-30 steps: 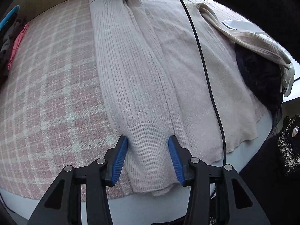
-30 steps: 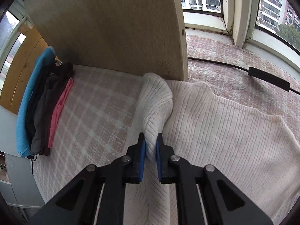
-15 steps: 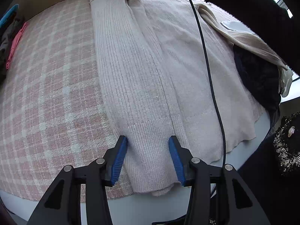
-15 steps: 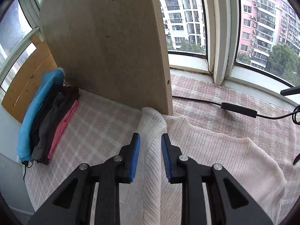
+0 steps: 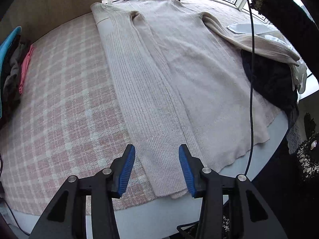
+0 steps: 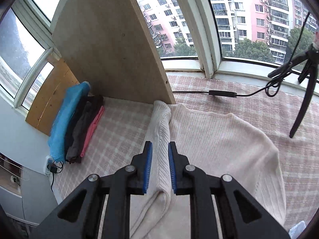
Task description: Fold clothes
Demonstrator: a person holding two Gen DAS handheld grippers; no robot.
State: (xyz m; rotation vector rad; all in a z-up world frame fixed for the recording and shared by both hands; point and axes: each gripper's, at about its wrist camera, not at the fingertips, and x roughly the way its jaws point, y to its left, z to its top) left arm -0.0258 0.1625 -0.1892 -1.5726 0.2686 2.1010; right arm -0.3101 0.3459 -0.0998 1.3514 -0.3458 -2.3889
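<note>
A cream ribbed sweater [image 5: 179, 75] lies flat on the pink checked cover [image 5: 59, 109]. Its left sleeve [image 5: 147, 109] is folded lengthwise over the body, and the other sleeve [image 5: 259, 43] trails off to the right. My left gripper [image 5: 156, 167] is open above the near hem, with the folded sleeve's end between its fingers, apart from them. In the right wrist view the sweater [image 6: 215, 139] shows from the shoulder end. My right gripper [image 6: 160, 167] is open and raised above the folded shoulder [image 6: 161, 119], holding nothing.
A stack of folded clothes [image 6: 75, 123], blue, dark and pink, sits at the left by a wooden board [image 6: 111, 45]. A dark garment [image 5: 269, 79] and a white item [image 5: 251, 27] lie at the right. A black cable [image 5: 251, 79] hangs over the sweater. A tripod leg [image 6: 303, 103] stands by the window.
My right gripper let go of the folded shoulder, opened and lifted back from it. My left gripper stayed open and pulled back slightly.
</note>
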